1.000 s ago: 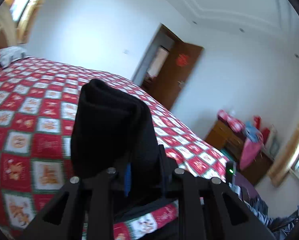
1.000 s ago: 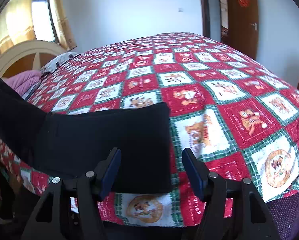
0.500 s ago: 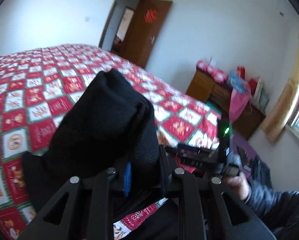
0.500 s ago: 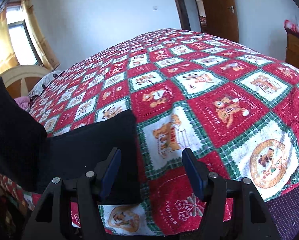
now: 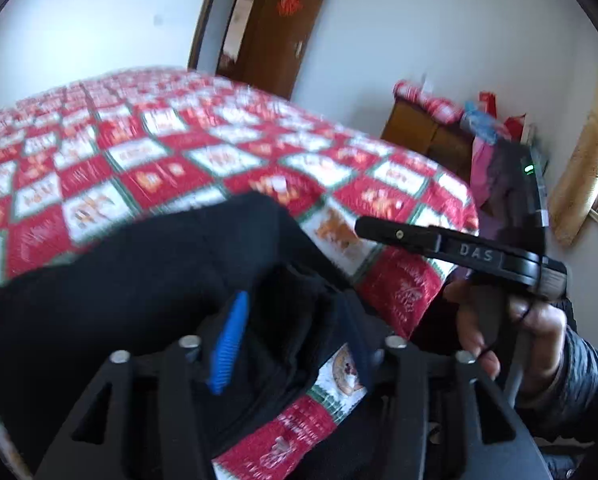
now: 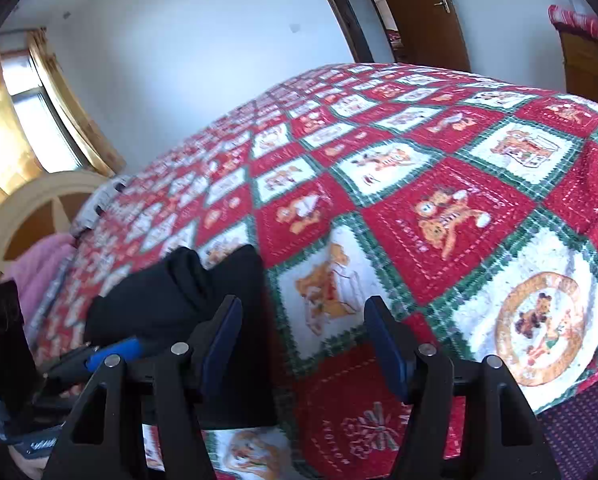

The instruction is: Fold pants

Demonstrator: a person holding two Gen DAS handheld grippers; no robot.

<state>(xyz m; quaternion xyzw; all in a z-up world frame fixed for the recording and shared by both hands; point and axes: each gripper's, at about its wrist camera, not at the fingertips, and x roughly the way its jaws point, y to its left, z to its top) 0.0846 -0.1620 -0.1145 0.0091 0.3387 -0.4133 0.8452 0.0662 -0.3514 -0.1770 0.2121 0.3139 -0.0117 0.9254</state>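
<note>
The black pants (image 5: 131, 280) lie folded in a thick bundle on the red and white patchwork bedspread (image 5: 187, 152) near its front edge. My left gripper (image 5: 295, 344) has its jaws apart, with loose black cloth bunched between the blue pads (image 5: 229, 344). The pants also show in the right wrist view (image 6: 171, 300) at lower left. My right gripper (image 6: 303, 340) is open and empty over the bedspread (image 6: 439, 208), just right of the pants. It also shows from the side in the left wrist view (image 5: 379, 230), held by a hand.
A brown door (image 5: 283, 28) stands open at the far wall. A wooden dresser (image 5: 431, 132) with piled items stands right of the bed. A headboard (image 6: 31, 208), a pink pillow (image 6: 39, 264) and a curtained window (image 6: 39, 120) are at left.
My left gripper has brought the pants end down onto the bundle and its jaws have opened. My right gripper has shifted right, off the pants, staying open.
</note>
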